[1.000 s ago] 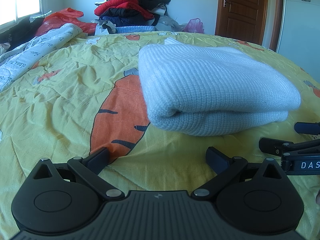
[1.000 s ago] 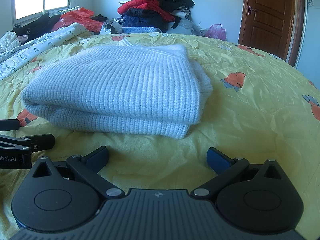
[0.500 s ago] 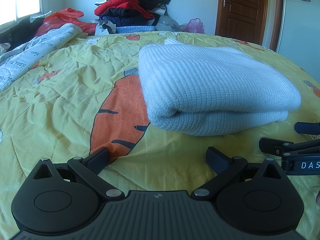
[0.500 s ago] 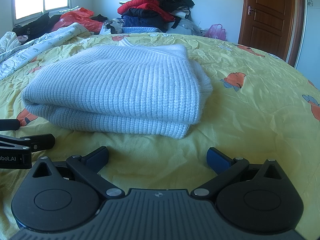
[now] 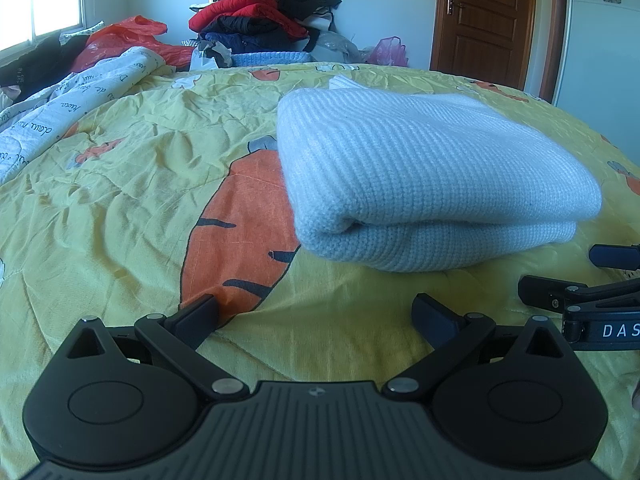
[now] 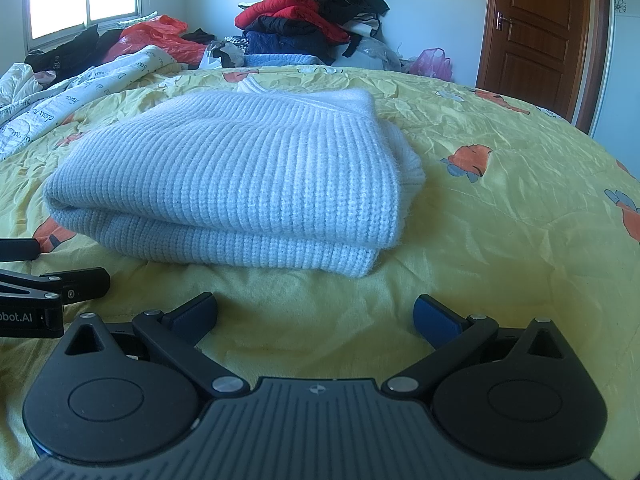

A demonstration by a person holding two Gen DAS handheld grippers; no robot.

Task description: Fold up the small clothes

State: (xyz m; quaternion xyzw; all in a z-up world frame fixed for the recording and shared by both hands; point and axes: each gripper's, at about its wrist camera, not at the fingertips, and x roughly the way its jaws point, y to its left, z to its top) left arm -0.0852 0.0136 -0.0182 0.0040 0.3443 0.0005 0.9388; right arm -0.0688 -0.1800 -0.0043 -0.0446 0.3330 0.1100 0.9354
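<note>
One wide yellow bedsheet with orange carrot prints (image 5: 120, 184) fills both views. On it lies the folded pale-blue knitted sweater (image 6: 240, 184), untouched. Just before it, left gripper (image 5: 316, 312) and right gripper (image 6: 316, 312) rest spread wide, holding nothing.

Black left gripper (image 5: 315, 312), blue-padded jaws, silver pivot screws, ribbed housing

We see the folded sweater (image 5: 420, 176) lying on the bedspread (image 5: 120, 184) at frame centre, the clothes pile (image 5: 264, 16) behind it at top, the door (image 5: 484, 20) upper right.
</note>
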